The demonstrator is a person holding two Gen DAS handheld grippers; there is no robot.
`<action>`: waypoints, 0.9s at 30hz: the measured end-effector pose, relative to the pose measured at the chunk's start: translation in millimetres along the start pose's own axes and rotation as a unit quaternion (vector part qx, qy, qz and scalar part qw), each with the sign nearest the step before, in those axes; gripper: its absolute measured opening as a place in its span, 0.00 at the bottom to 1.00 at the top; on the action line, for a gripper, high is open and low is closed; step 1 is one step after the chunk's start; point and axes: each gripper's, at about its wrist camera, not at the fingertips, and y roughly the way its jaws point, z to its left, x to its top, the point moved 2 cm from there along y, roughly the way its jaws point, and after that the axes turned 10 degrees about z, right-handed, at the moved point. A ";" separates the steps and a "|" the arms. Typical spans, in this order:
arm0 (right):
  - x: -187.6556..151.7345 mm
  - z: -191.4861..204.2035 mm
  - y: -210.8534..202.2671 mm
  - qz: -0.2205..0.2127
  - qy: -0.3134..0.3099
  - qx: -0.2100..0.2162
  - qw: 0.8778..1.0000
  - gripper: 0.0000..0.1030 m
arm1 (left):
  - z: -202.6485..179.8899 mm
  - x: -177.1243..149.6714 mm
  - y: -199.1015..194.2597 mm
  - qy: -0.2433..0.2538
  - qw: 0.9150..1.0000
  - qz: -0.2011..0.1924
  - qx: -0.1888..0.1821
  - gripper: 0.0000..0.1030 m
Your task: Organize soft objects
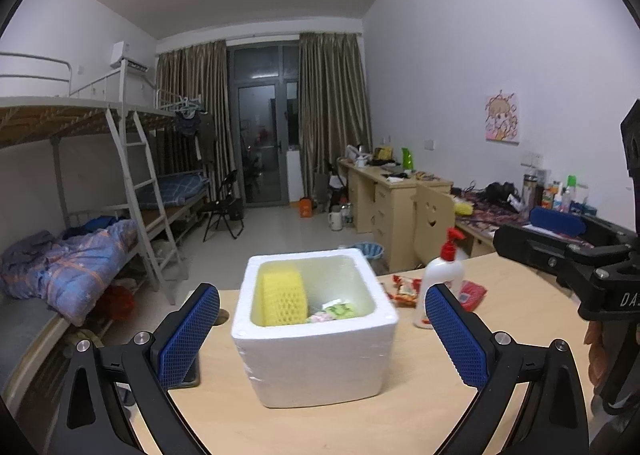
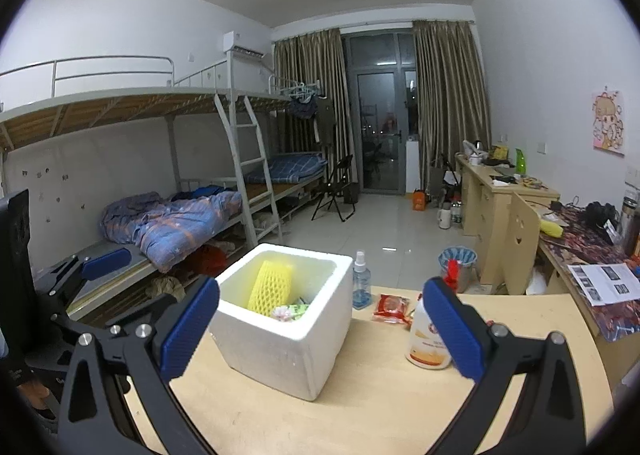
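A white foam box stands on the wooden table. Inside it lie a yellow foam net sleeve and small soft packets. My left gripper is open and empty, its blue pads either side of the box, held above the table. In the right wrist view the box holds the yellow sleeve and packets. My right gripper is open and empty, just right of the box. The right gripper also shows in the left wrist view at the far right.
A white pump bottle with a red top and red snack packets lie right of the box. A small blue spray bottle stands behind it. Bunk beds are on the left, cluttered desks on the right.
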 end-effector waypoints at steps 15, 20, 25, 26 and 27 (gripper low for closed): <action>-19.9 4.1 -42.1 -0.018 -0.006 -0.020 1.000 1.00 | -33.8 -6.3 -51.3 0.009 1.000 -0.026 -0.012 1.00; -24.9 5.2 -51.3 -0.025 -0.007 -0.023 0.999 1.00 | -40.2 -6.3 -67.0 0.015 0.999 -0.035 -0.012 1.00; -34.6 8.2 -62.3 -0.038 -0.011 -0.023 0.999 1.00 | -43.8 -9.7 -79.1 0.014 0.999 -0.050 -0.013 1.00; -37.3 8.6 -64.0 -0.041 -0.010 -0.023 0.999 1.00 | -44.3 -11.5 -81.4 0.012 0.998 -0.053 -0.015 1.00; -38.1 8.3 -64.9 -0.042 -0.010 -0.024 0.999 1.00 | -45.1 -13.9 -83.2 0.011 0.998 -0.056 -0.017 1.00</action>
